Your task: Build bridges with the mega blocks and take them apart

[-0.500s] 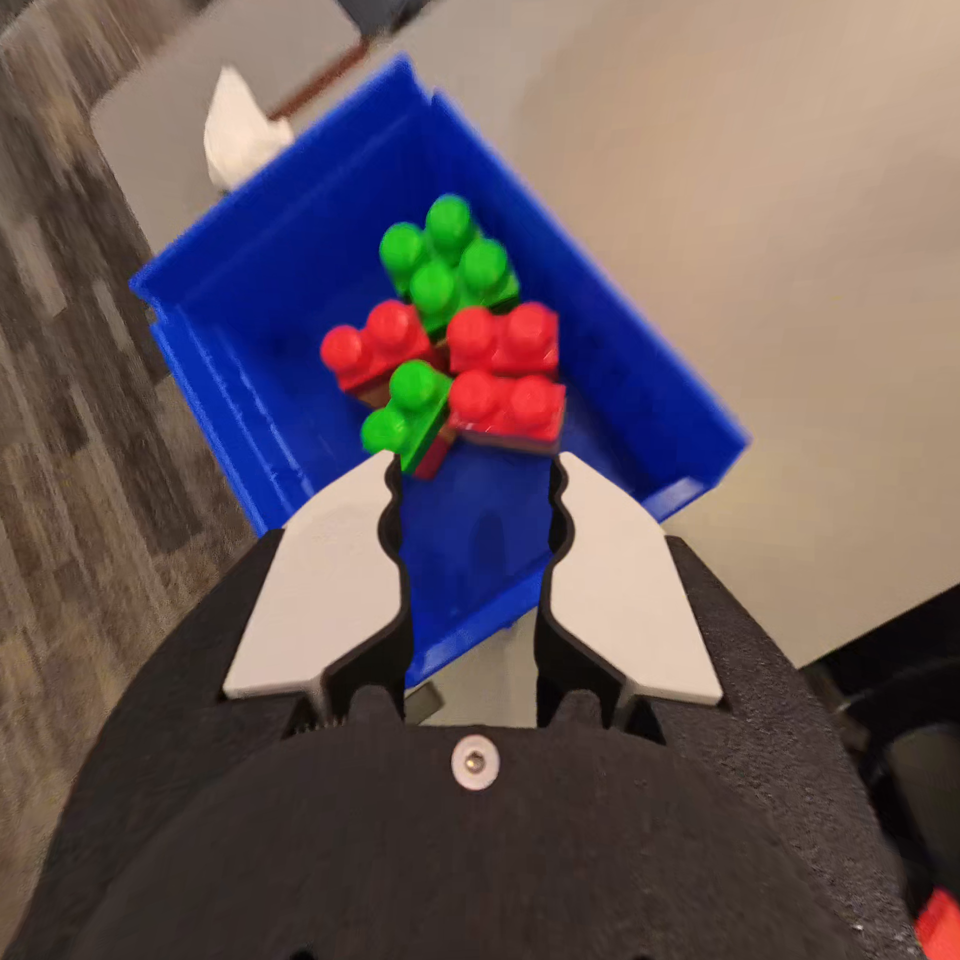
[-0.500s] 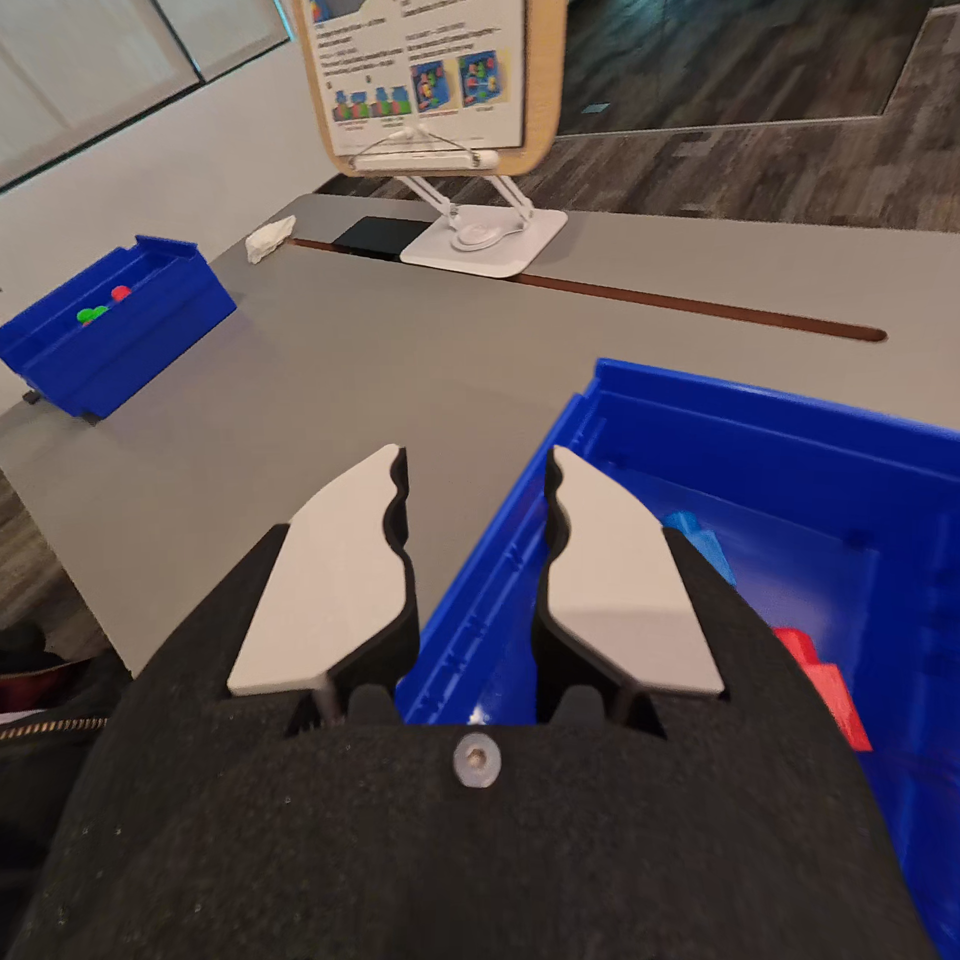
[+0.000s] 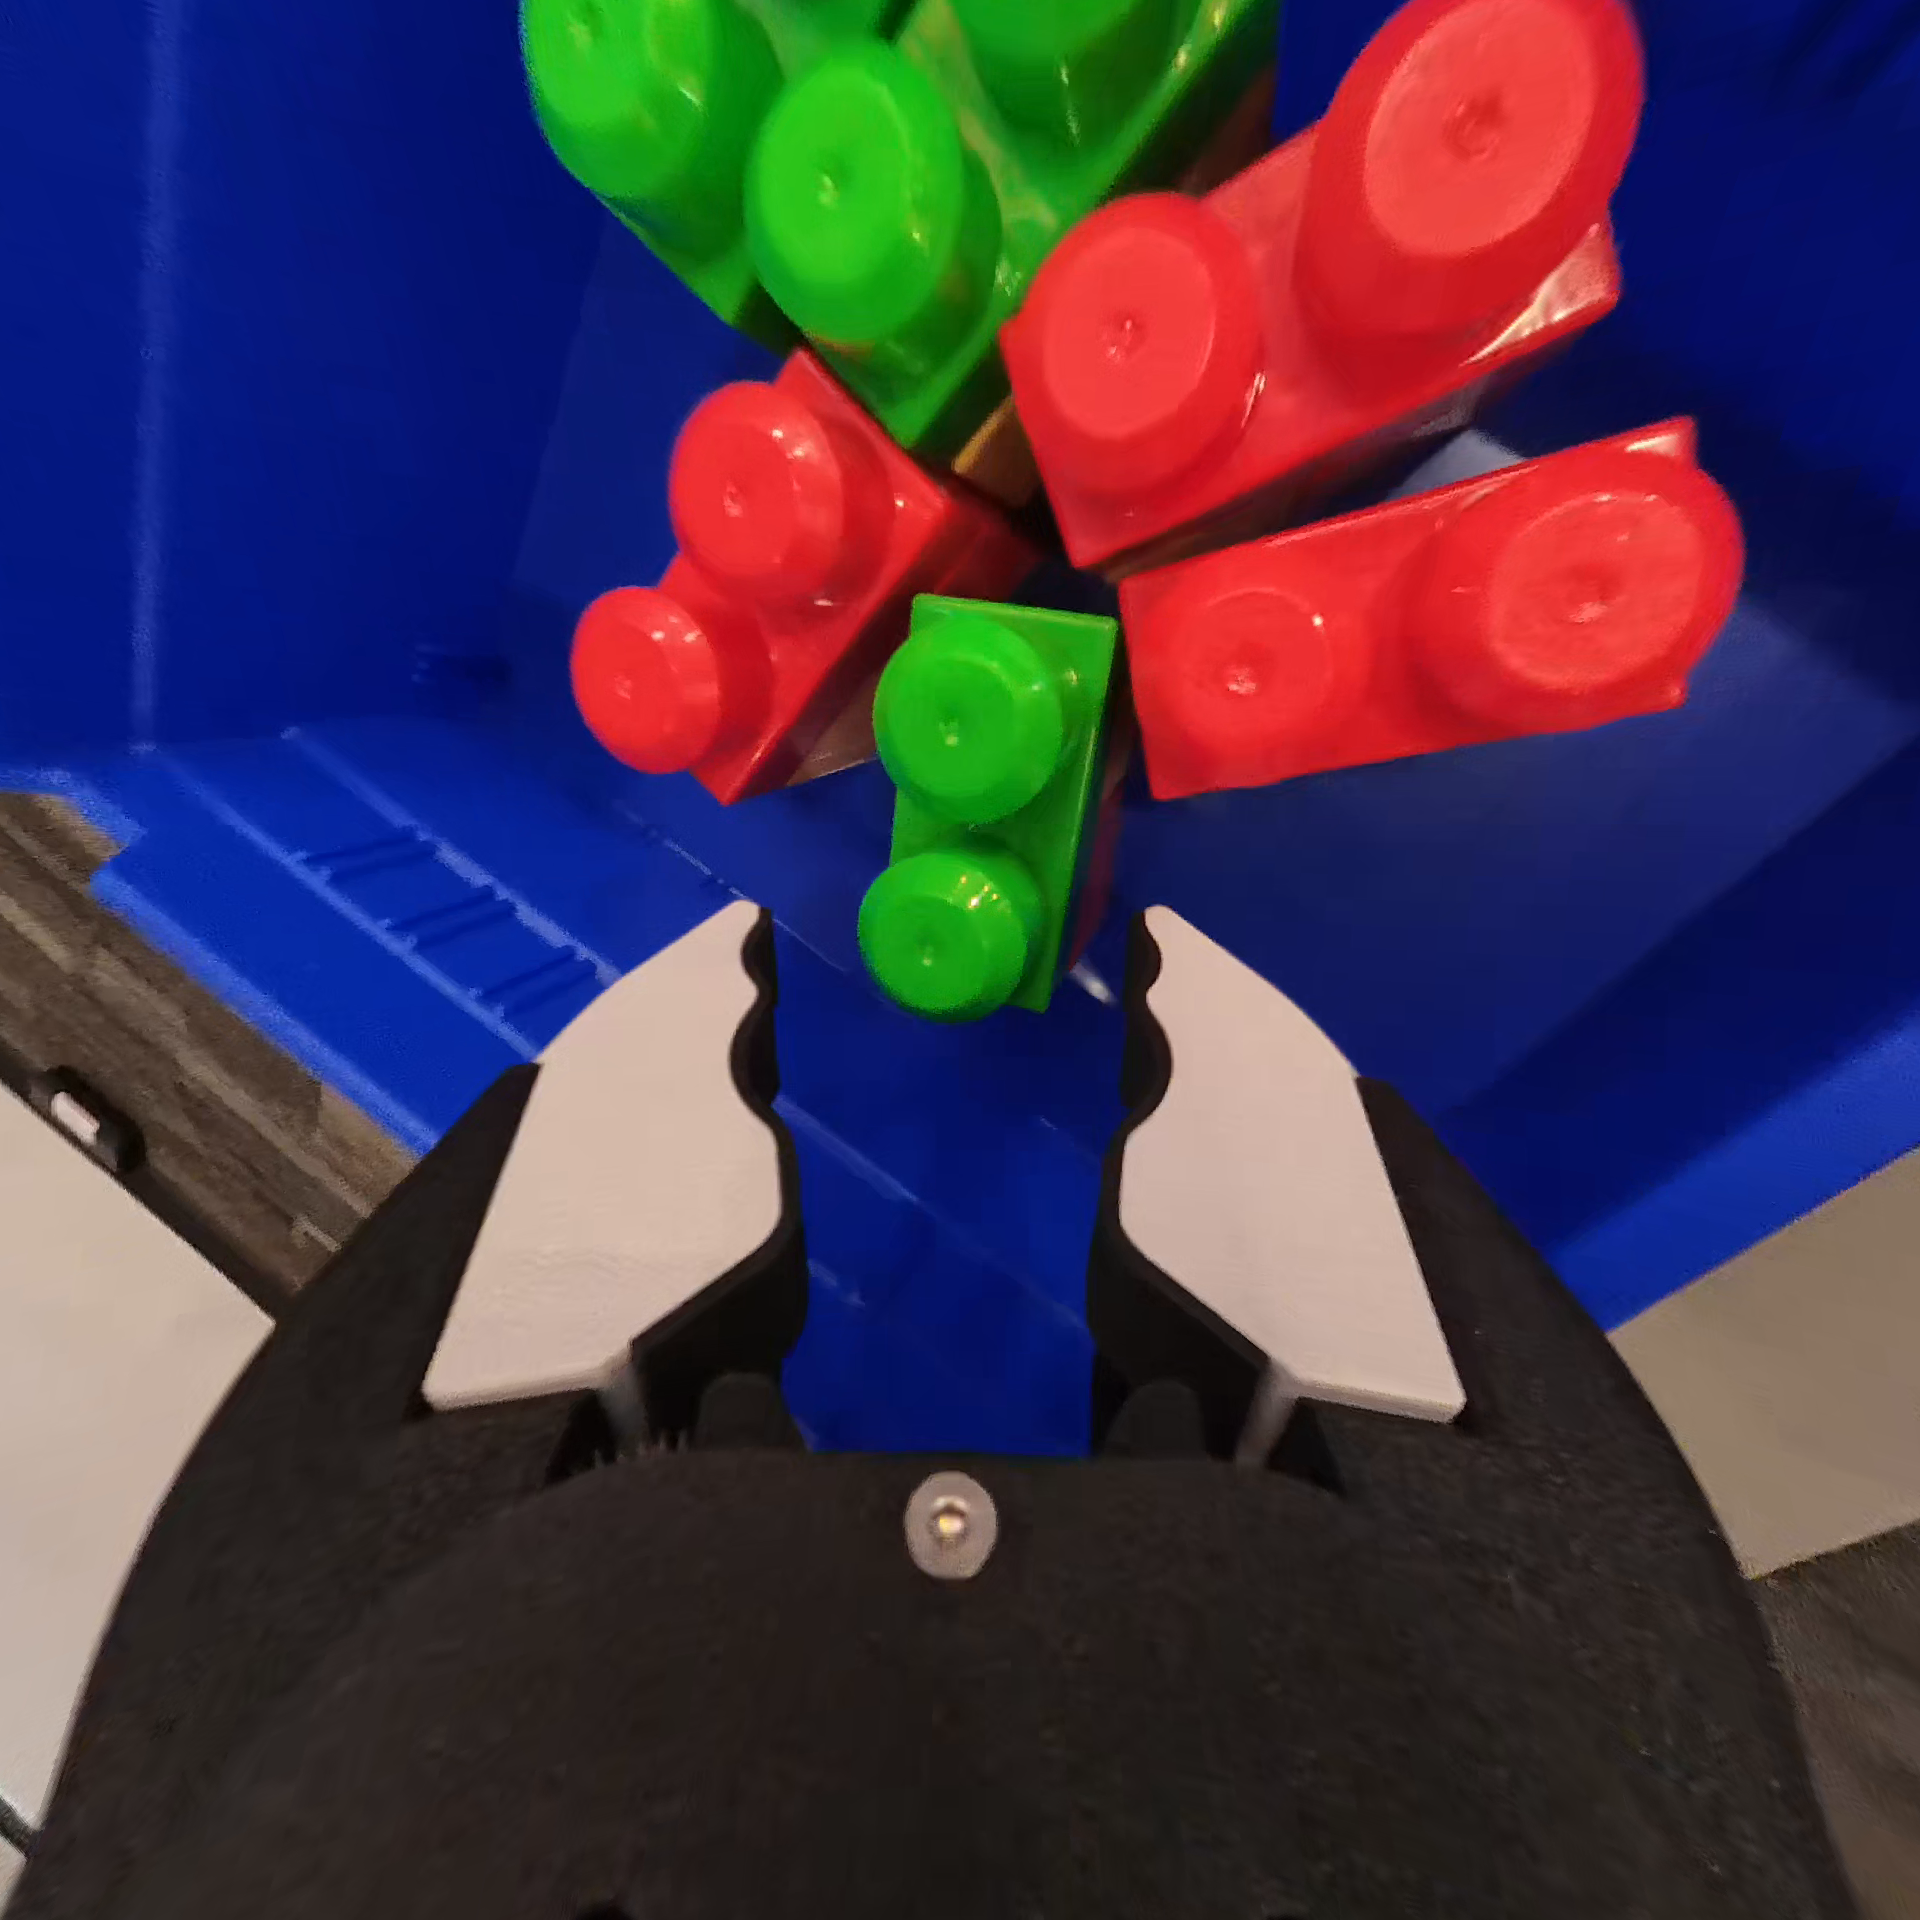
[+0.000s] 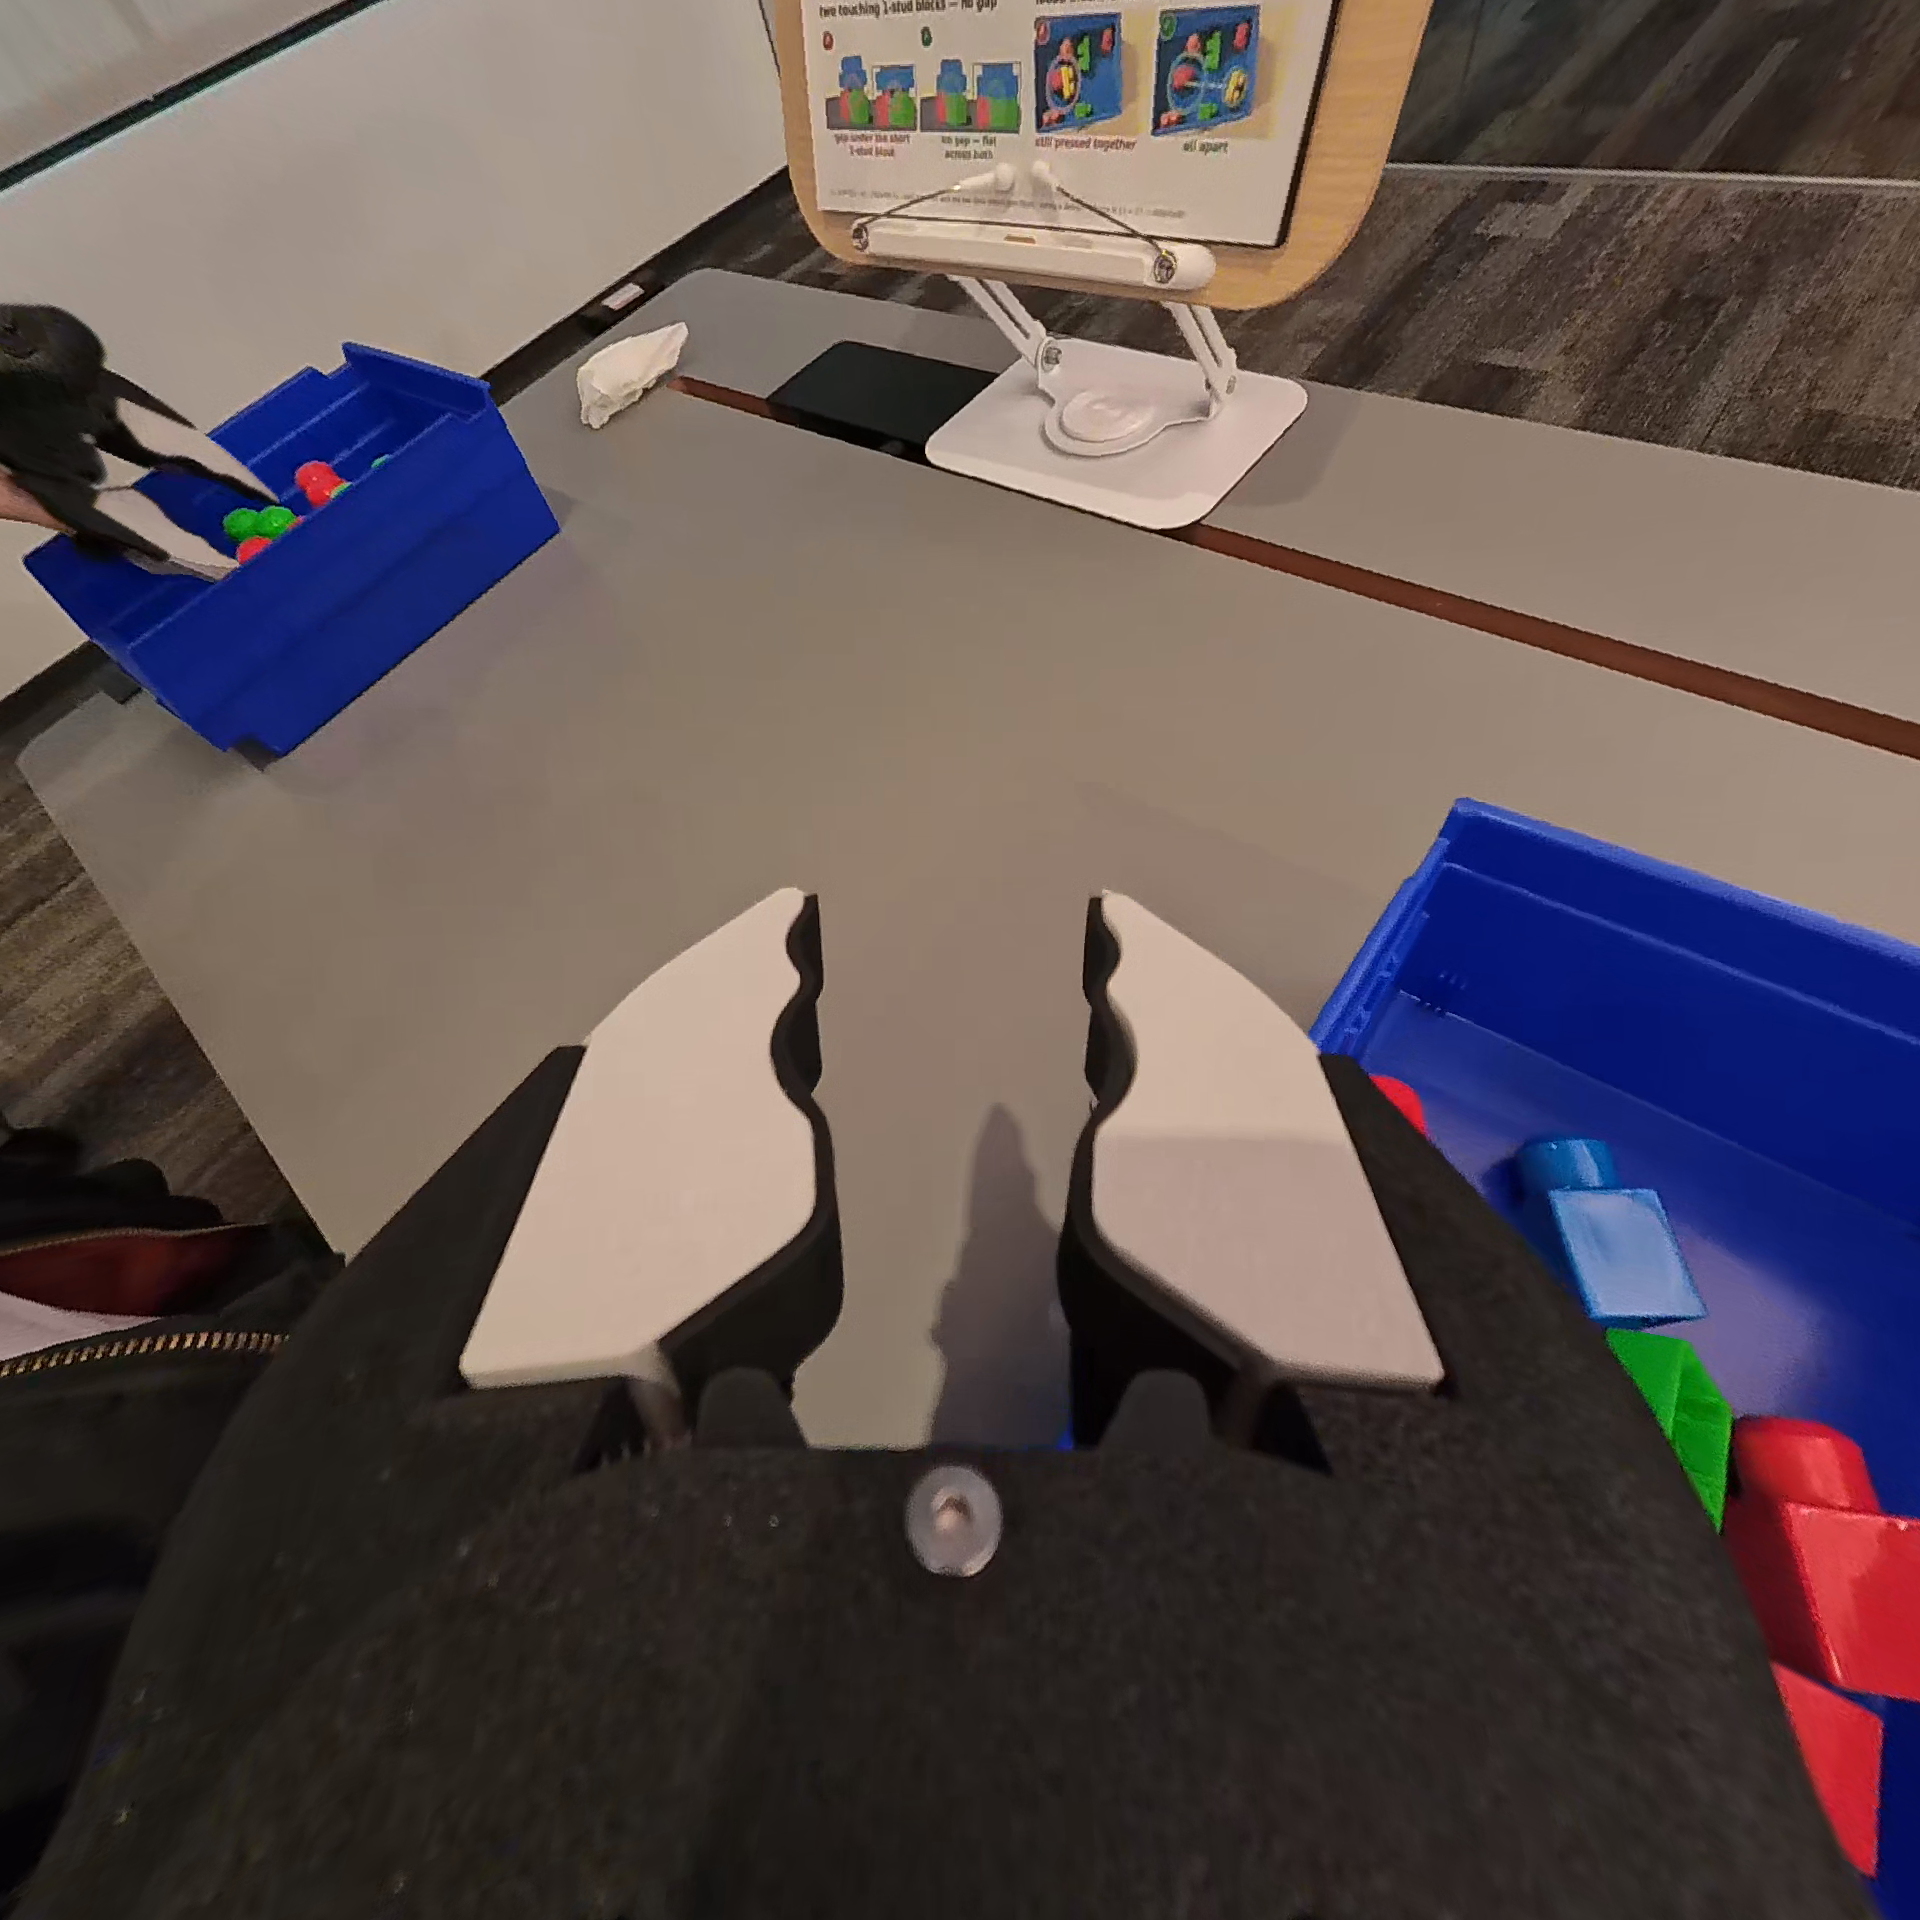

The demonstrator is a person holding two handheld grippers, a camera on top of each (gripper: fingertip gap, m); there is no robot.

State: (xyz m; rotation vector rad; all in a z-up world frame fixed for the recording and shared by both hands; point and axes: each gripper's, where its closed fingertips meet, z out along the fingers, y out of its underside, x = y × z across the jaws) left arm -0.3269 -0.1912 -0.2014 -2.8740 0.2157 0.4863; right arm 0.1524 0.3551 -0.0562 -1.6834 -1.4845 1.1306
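My left gripper (image 3: pixel 951 920) is open inside a blue bin (image 3: pixel 312 416), its tips just short of a small green two-stud block (image 3: pixel 977 800). Around that block lie three red two-stud blocks (image 3: pixel 769 582) (image 3: pixel 1299 301) (image 3: pixel 1423 623) and a larger green block (image 3: pixel 852 177). My right gripper (image 4: pixel 951 899) is open and empty over the grey table (image 4: pixel 935 675), left of a second blue bin (image 4: pixel 1621 914). That bin holds a light blue block (image 4: pixel 1605 1231), a green block (image 4: pixel 1683 1423) and red blocks (image 4: pixel 1839 1548). The left gripper (image 4: pixel 244 525) and its bin (image 4: pixel 312 623) also show far left in the right wrist view.
An instruction board on a white stand (image 4: pixel 1122 426) stands at the table's far side, with a black flat device (image 4: pixel 873 390) and a crumpled white tissue (image 4: pixel 629 372) beside it. A brown seam (image 4: pixel 1558 634) crosses the table. A dark jacket with a zipper (image 4: pixel 125 1299) lies at the near left.
My left gripper has dropped down into its bin, close to the small green block. My right gripper has moved left, off its bin's rim and over the bare table.
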